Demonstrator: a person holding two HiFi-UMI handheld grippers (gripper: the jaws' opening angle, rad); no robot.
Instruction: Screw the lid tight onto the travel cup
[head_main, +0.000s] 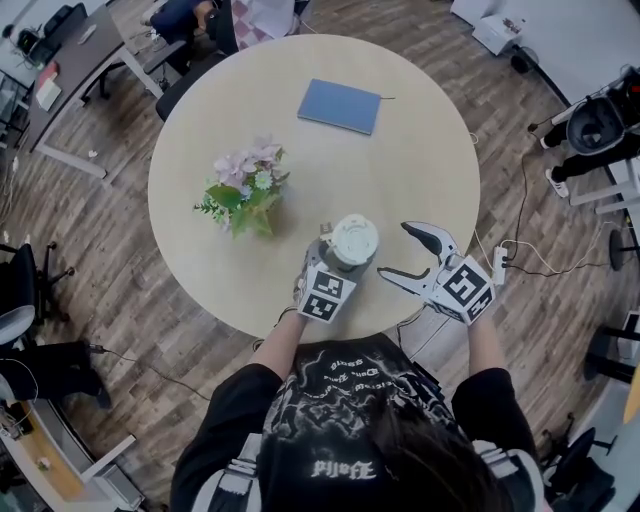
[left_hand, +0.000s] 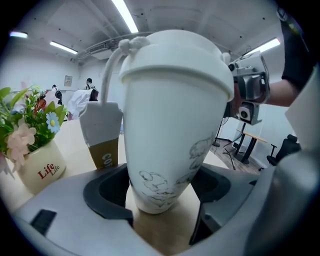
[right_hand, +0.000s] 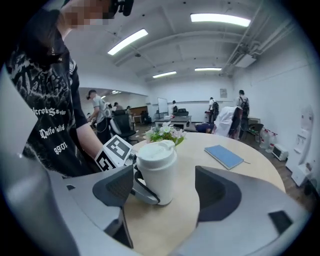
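Observation:
A white travel cup (head_main: 340, 264) stands near the front edge of the round table (head_main: 420, 160) with its white lid (head_main: 354, 240) on top. My left gripper (head_main: 338, 270) is shut on the cup's lower body. In the left gripper view the cup (left_hand: 170, 135) and its lid (left_hand: 175, 55) fill the frame between my left gripper's (left_hand: 162, 194) pads. My right gripper (head_main: 393, 248) stands open just right of the cup, with nothing between its jaws. In the right gripper view the cup (right_hand: 156, 175) is ahead of my right gripper (right_hand: 169, 210), apart from both pads.
A flower pot (head_main: 245, 195) stands left of the cup, a blue notebook (head_main: 340, 105) at the table's far side. A white and brown tag (left_hand: 102, 135) hangs from the lid's strap. Chairs and a cabled power strip (head_main: 500, 262) are on the floor around.

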